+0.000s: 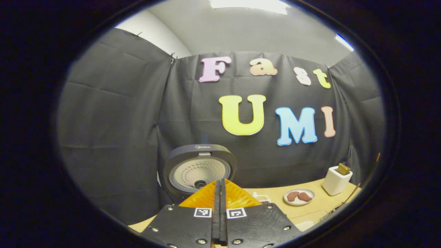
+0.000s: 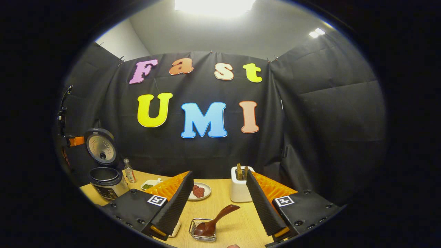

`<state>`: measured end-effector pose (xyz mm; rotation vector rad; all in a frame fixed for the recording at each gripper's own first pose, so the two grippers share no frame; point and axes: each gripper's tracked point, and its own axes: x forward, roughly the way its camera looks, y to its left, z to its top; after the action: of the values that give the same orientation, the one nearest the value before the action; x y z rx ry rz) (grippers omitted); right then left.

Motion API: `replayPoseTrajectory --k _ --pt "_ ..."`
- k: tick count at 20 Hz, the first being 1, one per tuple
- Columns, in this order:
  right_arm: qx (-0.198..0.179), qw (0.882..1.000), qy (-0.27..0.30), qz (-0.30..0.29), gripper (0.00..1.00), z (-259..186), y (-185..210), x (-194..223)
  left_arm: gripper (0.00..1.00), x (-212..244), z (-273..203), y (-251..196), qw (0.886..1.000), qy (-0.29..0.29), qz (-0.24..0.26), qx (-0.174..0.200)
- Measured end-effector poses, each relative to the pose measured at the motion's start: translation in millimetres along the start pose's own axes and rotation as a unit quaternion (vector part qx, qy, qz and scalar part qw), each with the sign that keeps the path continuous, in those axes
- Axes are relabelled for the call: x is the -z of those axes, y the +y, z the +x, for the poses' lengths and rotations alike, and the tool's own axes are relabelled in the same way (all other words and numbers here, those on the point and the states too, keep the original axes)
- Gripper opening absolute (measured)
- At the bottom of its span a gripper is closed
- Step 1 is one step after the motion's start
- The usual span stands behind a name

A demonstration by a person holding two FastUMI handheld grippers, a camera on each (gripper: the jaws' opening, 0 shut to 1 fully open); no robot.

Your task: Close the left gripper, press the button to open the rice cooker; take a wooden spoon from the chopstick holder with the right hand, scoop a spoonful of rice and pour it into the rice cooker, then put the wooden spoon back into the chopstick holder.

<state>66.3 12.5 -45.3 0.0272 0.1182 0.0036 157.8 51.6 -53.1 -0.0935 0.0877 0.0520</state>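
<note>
1. Left hand-held gripper [image 1: 219, 193]: fingers pressed together, nothing between them, aimed at the cooker [image 1: 200, 170], whose round lid stands upright, perforated inner plate facing out.
2. Right hand-held gripper [image 2: 220, 203]: fingers spread wide, ribbed pads, holding nothing.
3. Spoon [image 2: 215, 220]: glossy brown wood, bowl down in a small clear square dish [image 2: 203, 230] on the wood-grain worktop [image 2: 237, 224]; handle slants up to the right.
4. White boxy holder [image 2: 239, 189] stands just behind, right of a plate [image 2: 200, 191].

The left gripper [image 1: 219, 193] has its two fingers pressed flat together, pointing forward and level. The right gripper [image 2: 219, 193] has its fingers spread wide apart, gripping nothing, tips angled inward.
</note>
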Motion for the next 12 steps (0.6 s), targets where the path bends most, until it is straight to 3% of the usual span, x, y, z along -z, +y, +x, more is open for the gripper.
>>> replayPoseTrajectory --k 2,6,7,8,9,12 --pt "-0.003 1.000 0.005 0.007 0.98 6.9 -3.9 4.3 0.05 -13.2 -18.1 -5.7 1.000 -0.009 0.002 0.007" --pt "-0.011 0.999 0.027 0.015 0.98 23.4 -11.0 23.9 0.67 -28.6 -49.9 0.7 1.000 -0.018 0.011 -0.013" --pt "-0.014 0.999 0.035 0.018 0.98 28.7 -11.3 30.6 0.65 -31.9 -58.8 2.1 1.000 -0.020 0.012 -0.016" --pt "-0.016 0.999 0.045 0.023 0.98 33.0 -12.9 37.2 0.75 -34.4 -66.9 3.7 0.999 -0.021 0.013 -0.020" --pt "-0.019 0.998 0.056 0.029 0.98 37.7 -13.8 44.6 0.78 -33.9 -73.2 6.0 0.999 -0.021 0.014 -0.024" --pt "-0.024 0.994 0.088 0.054 0.97 50.8 -15.5 68.8 0.78 -39.3 -91.5 18.4 0.999 -0.022 0.015 -0.041"
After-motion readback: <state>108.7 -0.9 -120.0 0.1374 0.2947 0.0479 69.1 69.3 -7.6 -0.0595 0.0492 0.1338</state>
